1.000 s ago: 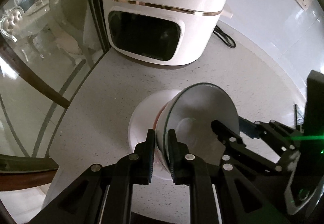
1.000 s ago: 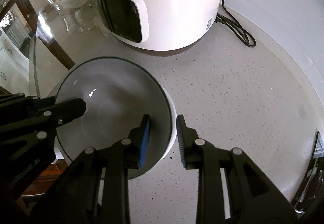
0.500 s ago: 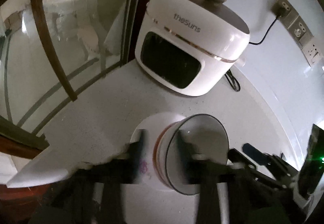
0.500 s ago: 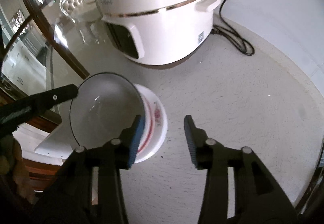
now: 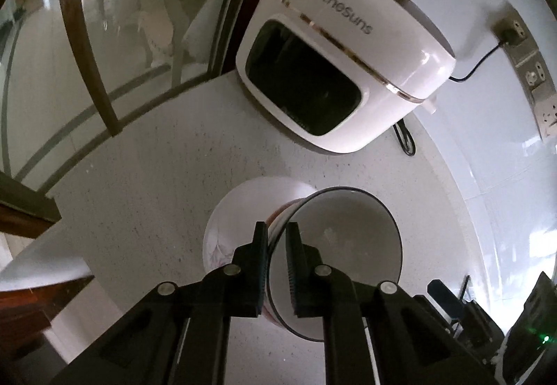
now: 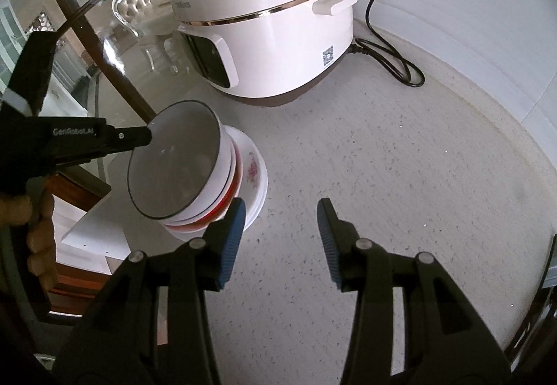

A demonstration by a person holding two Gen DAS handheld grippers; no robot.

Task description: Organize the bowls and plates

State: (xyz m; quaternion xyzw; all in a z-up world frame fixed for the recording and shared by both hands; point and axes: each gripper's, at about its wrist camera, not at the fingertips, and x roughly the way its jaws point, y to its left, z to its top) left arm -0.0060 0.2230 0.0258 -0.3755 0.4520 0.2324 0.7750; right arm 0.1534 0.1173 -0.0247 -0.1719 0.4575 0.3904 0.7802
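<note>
The left gripper [image 5: 276, 245] is clamped on the rim of a dark-rimmed white bowl [image 5: 343, 245], which sits tilted on top of a stack: a red-banded bowl [image 6: 222, 203] under it and a floral plate [image 6: 256, 172] at the bottom, on the speckled counter [image 6: 383, 176] in front of a white cooker [image 6: 271, 33]. The right gripper [image 6: 282, 238] hangs just beside the stack, jaws wide apart, holding nothing
</note>
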